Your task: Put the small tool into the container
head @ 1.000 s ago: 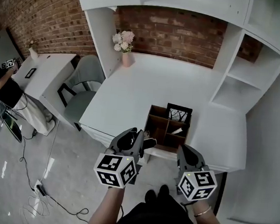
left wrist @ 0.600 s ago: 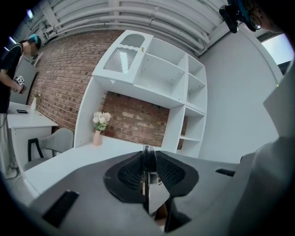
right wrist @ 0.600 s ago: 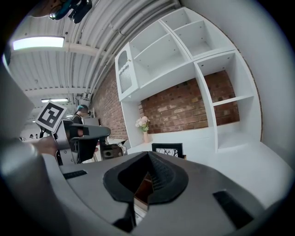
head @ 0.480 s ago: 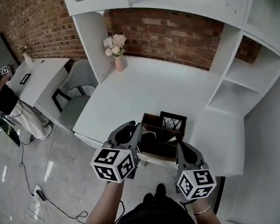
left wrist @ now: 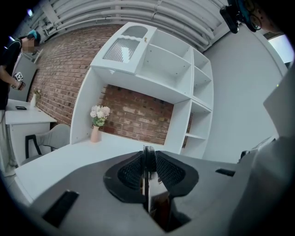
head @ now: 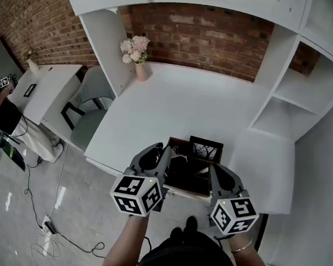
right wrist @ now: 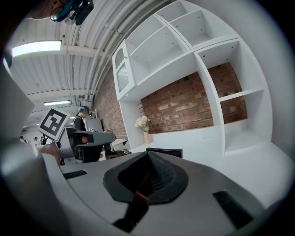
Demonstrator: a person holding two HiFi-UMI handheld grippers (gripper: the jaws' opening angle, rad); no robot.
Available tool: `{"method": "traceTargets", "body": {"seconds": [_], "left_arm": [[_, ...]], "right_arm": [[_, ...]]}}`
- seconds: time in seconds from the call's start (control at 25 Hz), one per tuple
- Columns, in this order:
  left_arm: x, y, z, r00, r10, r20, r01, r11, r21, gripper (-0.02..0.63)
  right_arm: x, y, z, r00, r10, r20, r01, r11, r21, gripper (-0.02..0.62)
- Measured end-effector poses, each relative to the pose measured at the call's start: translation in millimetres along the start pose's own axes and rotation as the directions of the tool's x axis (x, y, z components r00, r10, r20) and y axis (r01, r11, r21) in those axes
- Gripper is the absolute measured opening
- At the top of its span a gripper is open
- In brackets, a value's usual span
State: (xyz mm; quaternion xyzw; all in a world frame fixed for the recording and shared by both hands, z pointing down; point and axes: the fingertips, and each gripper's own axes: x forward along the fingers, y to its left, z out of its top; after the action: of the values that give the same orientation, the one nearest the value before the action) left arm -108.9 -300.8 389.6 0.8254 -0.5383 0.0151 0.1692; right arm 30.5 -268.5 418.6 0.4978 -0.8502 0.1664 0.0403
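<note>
A brown wooden container (head: pixel 179 143) with several compartments stands on the white desk (head: pixel 174 110) near its front edge. A black-framed card (head: pixel 205 147) stands in its back right compartment. My left gripper (head: pixel 166 152) hangs over the container's left side. In the left gripper view, my left gripper (left wrist: pixel 147 159) is shut on the small tool (left wrist: pixel 146 184), a thin flat strip pinched upright between the pads. The tool is hidden in the head view. My right gripper (head: pixel 212 169) hovers at the container's right side. In the right gripper view, my right gripper (right wrist: pixel 148 159) is shut with nothing in it.
A pink vase of flowers (head: pixel 139 68) stands at the desk's back left corner. White shelves (head: pixel 284 108) rise along the right, above a brick wall at the back. A grey chair (head: pixel 92 110) and a side table (head: pixel 40 86) stand to the left, with cables on the floor.
Both grippers have moved forward over the container, which now lies mostly between and under them. The dark end of the tool seen beside the left gripper is no longer visible.
</note>
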Motion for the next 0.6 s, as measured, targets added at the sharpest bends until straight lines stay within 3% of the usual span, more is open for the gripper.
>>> {"method": "traceTargets", "body": {"seconds": [0.6], "left_arm": [[4.5, 10.6, -47.2, 0.996, 0.027, -0.082, -0.029, 0.999, -0.023, 0.084]], "right_arm": [[10.5, -7.3, 0.3, 1.0, 0.02, -0.004, -0.02, 1.0, 0.007, 0.005]]}}
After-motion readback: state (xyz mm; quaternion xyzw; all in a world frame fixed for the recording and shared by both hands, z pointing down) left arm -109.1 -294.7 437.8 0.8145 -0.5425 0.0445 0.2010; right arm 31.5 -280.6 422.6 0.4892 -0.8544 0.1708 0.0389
